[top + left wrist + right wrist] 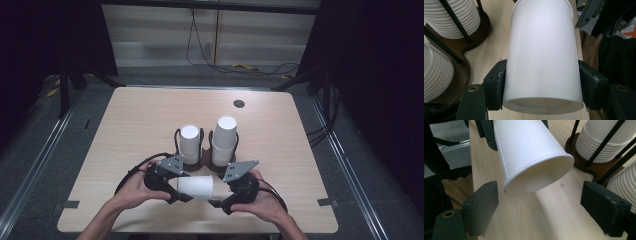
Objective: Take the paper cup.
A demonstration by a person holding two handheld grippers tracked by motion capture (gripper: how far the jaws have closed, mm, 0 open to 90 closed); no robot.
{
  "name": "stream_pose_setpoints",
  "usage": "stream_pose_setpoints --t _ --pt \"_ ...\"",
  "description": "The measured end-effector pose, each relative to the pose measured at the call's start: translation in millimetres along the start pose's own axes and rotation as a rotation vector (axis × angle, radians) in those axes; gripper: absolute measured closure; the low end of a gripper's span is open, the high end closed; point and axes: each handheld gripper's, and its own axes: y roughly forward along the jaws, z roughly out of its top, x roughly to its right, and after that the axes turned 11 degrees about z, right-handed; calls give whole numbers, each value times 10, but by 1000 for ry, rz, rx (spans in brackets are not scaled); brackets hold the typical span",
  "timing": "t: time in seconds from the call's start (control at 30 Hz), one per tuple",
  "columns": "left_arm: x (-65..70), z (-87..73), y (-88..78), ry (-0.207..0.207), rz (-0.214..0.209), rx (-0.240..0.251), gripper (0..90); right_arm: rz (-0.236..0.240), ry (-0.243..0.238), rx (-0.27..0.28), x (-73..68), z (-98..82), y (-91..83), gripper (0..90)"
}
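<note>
My left gripper [182, 192] has its jaws clamped on the white paper cup [196, 187], lower centre; my right gripper's [220, 200] jaws stand wide, empty, at its rim.

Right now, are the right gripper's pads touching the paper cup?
Apart. The right gripper view shows the right gripper wide open, with bare table between each pad and the paper cup.

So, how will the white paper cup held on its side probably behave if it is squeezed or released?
The paper cup looks thin-walled and hollow, so a hard squeeze by the left tool would probably dent it. It seems very light. Lying sideways above the table, it would likely roll in a curve if released.
</note>
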Motion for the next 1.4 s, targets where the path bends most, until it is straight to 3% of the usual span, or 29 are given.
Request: stream_pose_setpoints --t 0.33,0.4,0.7,0.93,1.1,1.33,1.37,1.4 --pt "-21 -72 22 -33 6 83 334 -4 20 29 -17 -97 26 164" --pt "-28 -83 14 -50 -9 119 334 -7 21 37 -15 -95 14 163" --pt "-24 -128 2 -87 8 185 334 -15 31 54 -6 -121 -18 163" --pt "16 -114 -9 -85 5 231 335 -13 42 128 7 -141 -95 166" --pt "18 -117 -4 -105 0 277 335 -8 50 168 9 -155 -141 162" --pt "16 -135 -2 -112 -6 297 334 -2 50 233 19 -166 -199 147" --pt "9 -142 -15 -118 0 327 334 -1 48 249 17 -172 -219 146" --pt "9 -142 -15 -118 0 327 334 -1 48 249 17 -172 -219 146"
